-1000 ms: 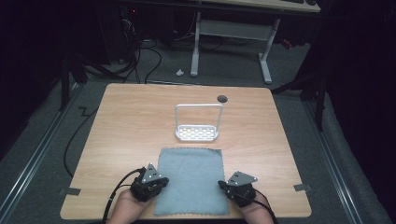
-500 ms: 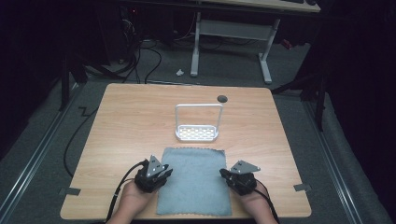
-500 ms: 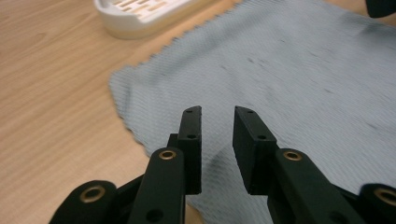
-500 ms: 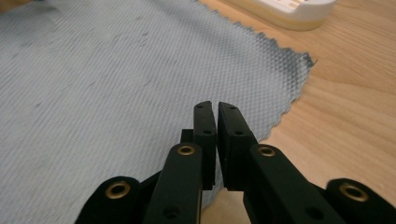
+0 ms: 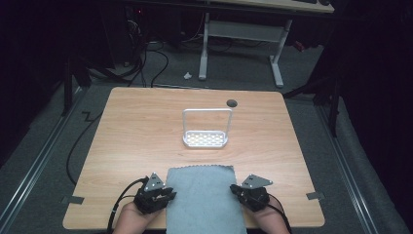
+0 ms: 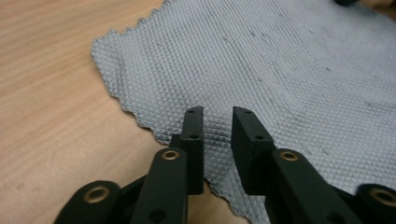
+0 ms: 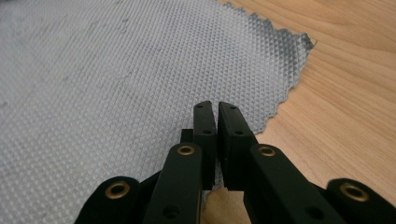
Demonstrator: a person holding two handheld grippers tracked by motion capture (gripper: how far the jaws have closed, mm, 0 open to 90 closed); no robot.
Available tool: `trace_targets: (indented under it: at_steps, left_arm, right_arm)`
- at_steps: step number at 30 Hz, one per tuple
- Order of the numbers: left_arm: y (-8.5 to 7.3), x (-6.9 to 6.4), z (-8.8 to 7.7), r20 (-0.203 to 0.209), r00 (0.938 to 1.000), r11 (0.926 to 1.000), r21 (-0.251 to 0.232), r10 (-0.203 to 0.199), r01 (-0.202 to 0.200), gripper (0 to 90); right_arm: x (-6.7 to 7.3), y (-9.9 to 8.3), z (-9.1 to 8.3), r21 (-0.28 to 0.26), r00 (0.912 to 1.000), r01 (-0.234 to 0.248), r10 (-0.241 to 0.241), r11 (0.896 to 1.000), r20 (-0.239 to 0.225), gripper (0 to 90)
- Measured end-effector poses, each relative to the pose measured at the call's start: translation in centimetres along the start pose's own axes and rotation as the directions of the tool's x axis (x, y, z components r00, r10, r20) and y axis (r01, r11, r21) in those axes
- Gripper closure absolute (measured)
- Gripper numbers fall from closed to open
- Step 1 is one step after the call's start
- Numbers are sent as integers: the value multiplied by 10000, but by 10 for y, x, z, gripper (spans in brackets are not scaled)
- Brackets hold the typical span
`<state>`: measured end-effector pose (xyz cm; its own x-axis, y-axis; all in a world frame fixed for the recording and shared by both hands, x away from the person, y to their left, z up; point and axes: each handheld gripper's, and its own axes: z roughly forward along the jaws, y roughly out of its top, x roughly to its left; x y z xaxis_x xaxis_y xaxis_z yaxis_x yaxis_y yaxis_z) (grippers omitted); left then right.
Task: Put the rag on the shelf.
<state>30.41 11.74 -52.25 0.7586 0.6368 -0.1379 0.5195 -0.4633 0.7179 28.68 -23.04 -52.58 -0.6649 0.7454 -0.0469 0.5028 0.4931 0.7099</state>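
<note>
grey cloth [image 5: 204, 200] flat at near edge of worktop [image 5: 146, 131], centred. my left tool [image 6: 218, 116] just been opening, jaws apart over cloth's left edge, nothing pinched. my right tool [image 7: 216, 109] nearly together over right edge, gap visible, cloth not clamped. judgement: release step; next, fresh grip on edges or corners.

Grey cloth [image 6: 261, 70] at lower centre shows a fine waffle weave, matt, with pinked zigzag edges. Worktop [image 5: 141, 131] is pale wood grain, smooth, faint sheen. Small rack [image 5: 205, 139] mid-frame looks like white perforated metal, brightly lit. Gripper jaws are matt black plastic with brass-coloured rivets.
</note>
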Motion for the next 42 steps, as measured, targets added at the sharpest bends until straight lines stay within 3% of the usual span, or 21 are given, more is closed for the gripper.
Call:
trace_targets:
  at_steps: [2,4,6,9,11,14,16,18,21,23,24,28,31,34,39,42]
  left_arm:
    - [4,9,-4,-248,9989,9961,-799,-391,370,604]
    - [9,20,-5,-722,9931,9879,-1316,-925,825,551]
    - [13,32,1,-1201,9849,9848,-1360,-1247,1081,535]
    - [14,46,13,-1376,9706,9764,-1156,-1975,1823,534]
    - [15,47,20,-1553,9710,9810,-972,-1818,1681,612]
    - [18,46,24,-1186,9778,9826,-905,-1726,1624,625]
    - [19,42,26,-1298,9823,9886,-831,-1353,1252,628]
    - [20,41,27,-1367,9823,9898,-798,-1282,1180,684]
    - [22,40,28,-1074,9877,9917,-723,-1133,1059,706]
    - [22,41,30,-518,9871,9858,-822,-1513,1468,701]
    - [22,41,29,-629,9860,9846,-928,-1546,1485,695]
    - [22,43,28,-330,9876,9834,-1023,-1537,1496,698]
    - [24,38,31,-243,9951,9926,-774,-954,933,681]
    - [26,32,34,-270,9983,9971,-576,-521,505,642]
    - [28,20,35,-343,9991,9971,-701,265,-288,633]
    - [29,16,34,-72,9996,9962,-825,281,-286,644]
  right_arm:
    - [1,2,-2,20,9998,153,-154,9999,145,831]
    - [-2,3,-4,-339,9999,-59,63,9994,111,821]
    - [-5,3,-5,-456,9996,-171,181,9988,206,804]
    - [-6,1,-4,-373,9997,-113,121,9992,224,782]
    - [-7,0,-3,-365,9997,-132,140,9992,219,774]
    - [-10,-1,-4,-498,9993,-212,227,9985,298,765]
    - [-11,-1,-5,-590,9988,-329,349,9977,343,760]
    - [-12,-2,-5,-607,9982,-359,388,9975,461,754]
    - [-13,-2,-3,-679,9973,-419,459,9968,571,733]
    - [-13,-3,-2,-703,9962,-535,580,9961,644,726]
    - [-13,-3,-2,-715,9956,-595,644,9957,686,726]
    - [-13,-3,-2,-766,9939,-766,822,9941,736,721]
    - [-13,-2,-2,-824,9930,-810,876,9933,789,718]
    - [-12,-2,-1,-805,9926,-809,877,9935,844,717]
    - [-9,-2,0,-785,9930,-763,829,9940,836,714]
    - [-9,-2,-1,-818,9935,-738,804,9939,804,713]
